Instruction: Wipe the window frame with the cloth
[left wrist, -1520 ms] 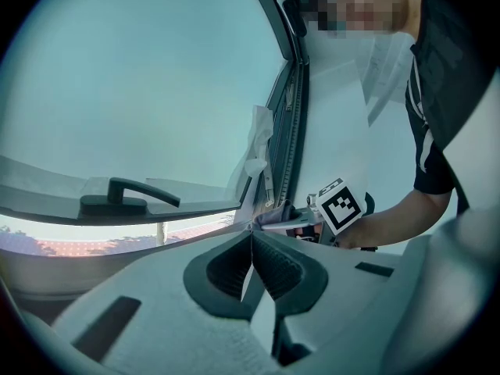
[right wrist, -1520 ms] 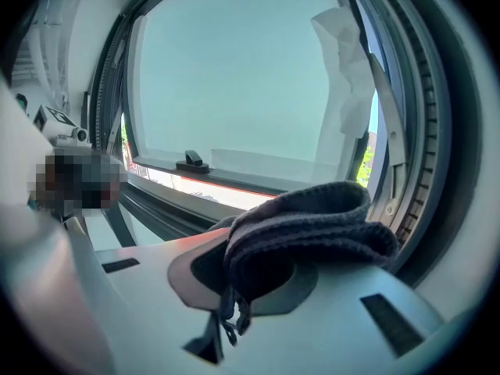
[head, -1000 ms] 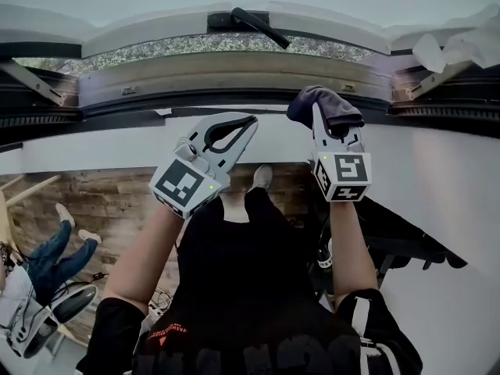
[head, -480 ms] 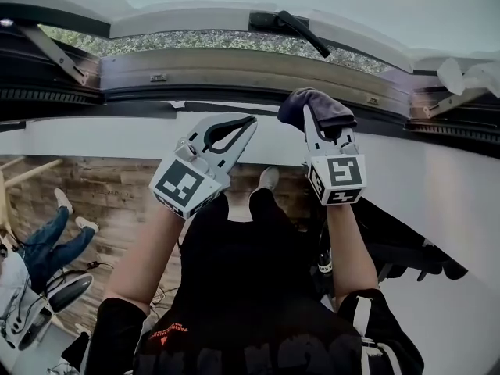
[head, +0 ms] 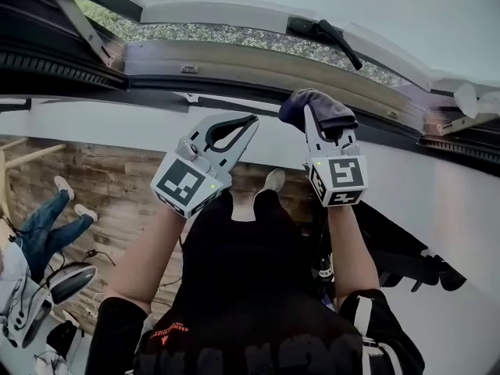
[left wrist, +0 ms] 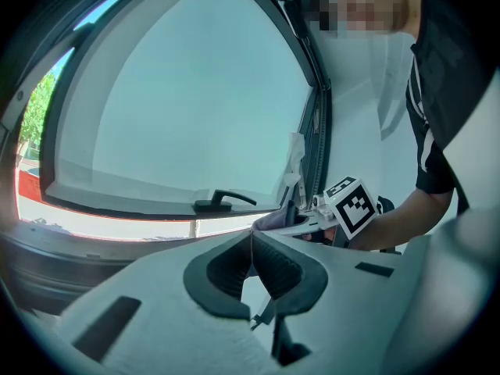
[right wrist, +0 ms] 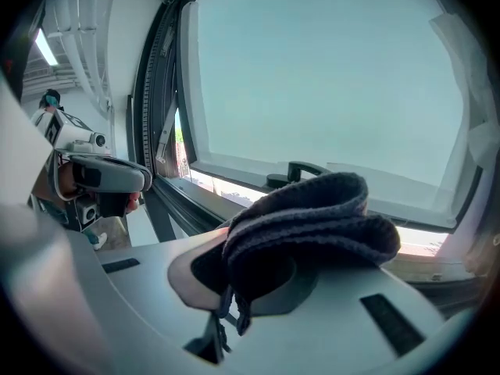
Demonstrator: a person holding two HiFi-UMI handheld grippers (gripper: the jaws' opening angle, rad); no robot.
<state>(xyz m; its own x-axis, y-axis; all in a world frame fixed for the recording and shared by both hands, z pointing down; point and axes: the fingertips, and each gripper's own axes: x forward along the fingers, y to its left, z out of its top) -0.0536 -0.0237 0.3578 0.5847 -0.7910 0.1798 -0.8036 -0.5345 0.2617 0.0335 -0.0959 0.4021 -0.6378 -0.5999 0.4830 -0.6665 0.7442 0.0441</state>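
The right tongs (head: 320, 129) were clenched on the dark cloth (head: 320, 106), which was bunched over their tips close to the lower edge of the window frame (head: 258, 73); whether it touched the frame could not be told. The left tongs (left wrist: 251, 239) were pressed together on nothing, raised just beside the right.

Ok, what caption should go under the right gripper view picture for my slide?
Right gripper shut on a folded dark cloth, raised before the window frame and its black handle.
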